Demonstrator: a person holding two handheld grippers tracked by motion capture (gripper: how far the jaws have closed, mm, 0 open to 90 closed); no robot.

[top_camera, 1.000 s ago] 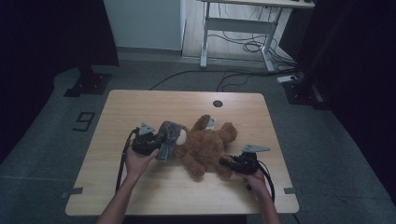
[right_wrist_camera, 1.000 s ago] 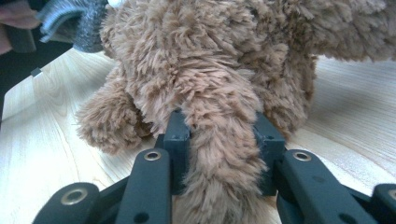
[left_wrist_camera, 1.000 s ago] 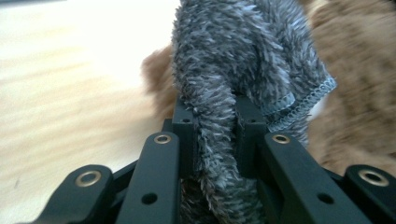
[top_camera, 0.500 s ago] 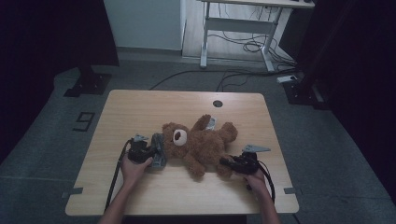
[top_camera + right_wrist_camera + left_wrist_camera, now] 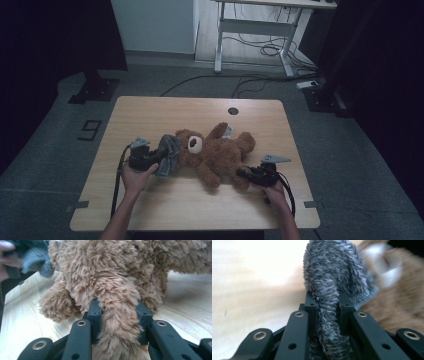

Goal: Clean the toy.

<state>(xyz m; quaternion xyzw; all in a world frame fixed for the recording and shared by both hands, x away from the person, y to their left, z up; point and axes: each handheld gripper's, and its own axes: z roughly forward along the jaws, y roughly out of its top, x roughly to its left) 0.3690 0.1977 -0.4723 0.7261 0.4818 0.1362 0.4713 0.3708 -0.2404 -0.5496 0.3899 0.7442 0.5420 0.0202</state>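
A brown teddy bear (image 5: 215,152) lies on its back across the wooden table (image 5: 200,112), head to the left. My left gripper (image 5: 161,154) is shut on a grey fuzzy cloth (image 5: 170,152) that lies against the bear's head. In the left gripper view the grey cloth (image 5: 329,277) fills the gap between the jaws of the left gripper (image 5: 327,301), with the bear (image 5: 397,292) blurred beyond. My right gripper (image 5: 242,174) is shut on the bear's leg. In the right gripper view the leg (image 5: 117,315) is pinched in the right gripper (image 5: 118,308) and the bear's body (image 5: 107,270) rises behind.
A round cable hole (image 5: 233,111) sits near the table's far edge. A white tag (image 5: 227,131) pokes from the bear's far side. Behind the table are a white desk frame (image 5: 250,30), floor cables (image 5: 260,50) and black stands (image 5: 95,87).
The left gripper drew the grey cloth left and toward the near edge, off the bear's head, then brought it back against the head. The right gripper and the leg stayed put.
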